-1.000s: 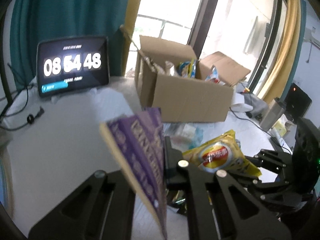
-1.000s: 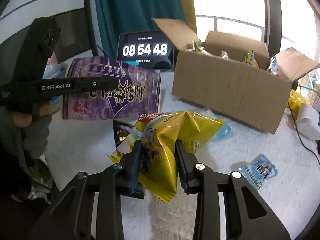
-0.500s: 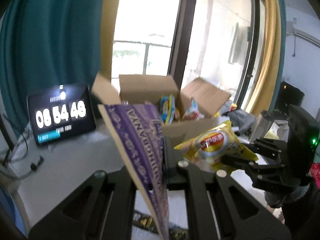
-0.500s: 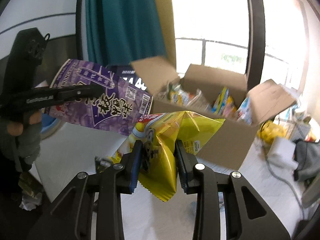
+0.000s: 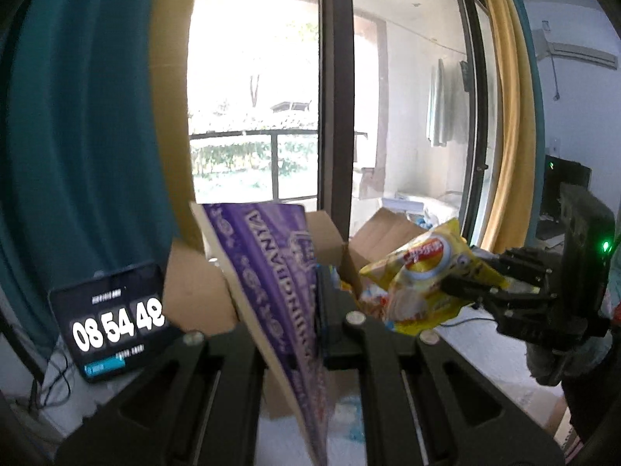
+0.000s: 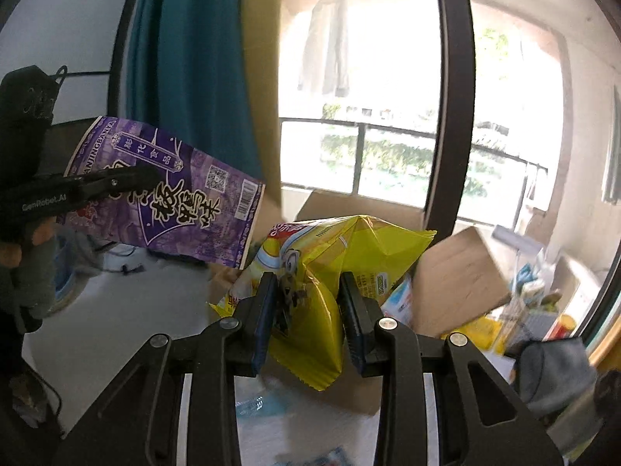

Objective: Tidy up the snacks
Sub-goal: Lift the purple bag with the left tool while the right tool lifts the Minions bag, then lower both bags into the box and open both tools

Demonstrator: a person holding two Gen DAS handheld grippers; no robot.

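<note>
**Two bags in the air, box not yet loaded w/ them**

Left gripper [image 5: 322,310]: fingers clenched hard on the flat purple snack bag [image 5: 279,291], gripped on edge so it stands nearly vertical in the left wrist view. Right gripper [image 6: 306,310]: fingers pinch the puffy yellow chip bag [image 6: 330,264] at its lower middle, pads denting the foil. Both bags hang clear of the tabletop [image 6: 116,310], just in front of the open cardboard box [image 6: 458,283].

Box already holds several packets, tops showing past the flaps, so part of the sorting looks done. Left to do, judging by the layout: carry both bags over the rim, drop them in. At least one small blue packet [image 6: 252,404] lies loose on the tabletop below the right gripper; other clutter further right is too blurred to name. Clock tablet [image 5: 112,322] stands left of the box.
</note>
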